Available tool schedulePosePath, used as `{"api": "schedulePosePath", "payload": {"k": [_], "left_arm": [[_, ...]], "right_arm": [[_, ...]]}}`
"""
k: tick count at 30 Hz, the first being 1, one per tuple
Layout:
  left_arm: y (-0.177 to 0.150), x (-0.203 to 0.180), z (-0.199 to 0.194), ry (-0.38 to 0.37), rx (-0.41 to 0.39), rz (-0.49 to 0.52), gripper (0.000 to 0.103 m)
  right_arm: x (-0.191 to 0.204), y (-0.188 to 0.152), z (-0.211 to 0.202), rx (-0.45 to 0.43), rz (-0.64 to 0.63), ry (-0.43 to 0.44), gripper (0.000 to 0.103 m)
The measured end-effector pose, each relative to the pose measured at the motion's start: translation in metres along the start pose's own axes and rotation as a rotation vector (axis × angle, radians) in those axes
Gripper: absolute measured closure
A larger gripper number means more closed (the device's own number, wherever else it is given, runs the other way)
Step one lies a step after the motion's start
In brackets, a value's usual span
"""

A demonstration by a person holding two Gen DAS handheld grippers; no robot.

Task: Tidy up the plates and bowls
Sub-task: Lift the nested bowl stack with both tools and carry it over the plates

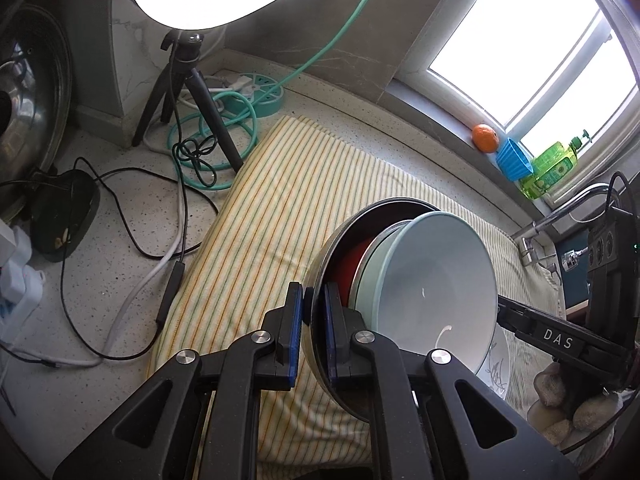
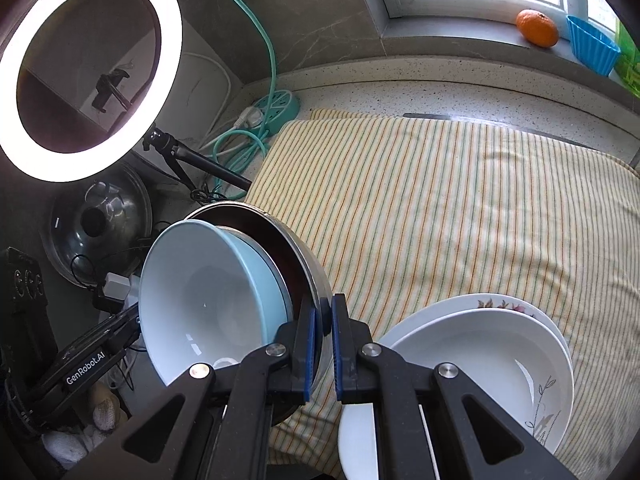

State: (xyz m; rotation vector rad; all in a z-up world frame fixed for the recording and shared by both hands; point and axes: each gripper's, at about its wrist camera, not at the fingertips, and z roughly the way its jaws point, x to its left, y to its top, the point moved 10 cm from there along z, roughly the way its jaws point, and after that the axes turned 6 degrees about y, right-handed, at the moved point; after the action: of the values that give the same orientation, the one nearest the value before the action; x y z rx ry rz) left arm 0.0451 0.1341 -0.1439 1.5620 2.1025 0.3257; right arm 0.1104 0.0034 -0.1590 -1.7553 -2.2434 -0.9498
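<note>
A nested stack of bowls is held on edge above the striped towel [image 1: 280, 200]: a steel outer bowl [image 1: 316, 344], a red bowl [image 1: 348, 264] inside it, and a pale blue bowl [image 1: 436, 288] innermost. My left gripper [image 1: 314, 308] is shut on the steel bowl's rim. My right gripper [image 2: 323, 320] is shut on the opposite rim of the steel bowl [image 2: 308, 252], with the pale blue bowl [image 2: 208, 296] to its left. White plates [image 2: 480, 352] with floral print are stacked on the towel [image 2: 440, 200], lower right.
A ring light [image 2: 92, 76] on a tripod [image 1: 180, 92], a green power strip [image 1: 260, 92] and loose cables lie at the back left. A steel pot lid [image 2: 100, 224] leans at left. An orange [image 2: 536, 28], blue cup [image 2: 592, 48] and green bottle [image 1: 556, 164] sit on the windowsill.
</note>
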Motion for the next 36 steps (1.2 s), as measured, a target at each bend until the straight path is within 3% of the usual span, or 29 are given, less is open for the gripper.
{"api": "schedulePosePath", "payload": {"k": [13, 25, 36], "left_arm": [[-0.004, -0.056, -0.005, -0.058, 0.000, 0.078, 0.096], [-0.031, -0.115, 0.004, -0.119, 0.054, 0.163, 0.096], [-0.063, -0.146, 0.015, -0.140, 0.130, 0.208, 0.096]], "right_arm": [[-0.036, -0.004, -0.047, -0.070, 0.066, -0.025, 0.095], [-0.089, -0.032, -0.091, -0.113, 0.157, -0.075, 0.095], [-0.125, -0.063, -0.107, -0.102, 0.225, -0.114, 0.095]]}}
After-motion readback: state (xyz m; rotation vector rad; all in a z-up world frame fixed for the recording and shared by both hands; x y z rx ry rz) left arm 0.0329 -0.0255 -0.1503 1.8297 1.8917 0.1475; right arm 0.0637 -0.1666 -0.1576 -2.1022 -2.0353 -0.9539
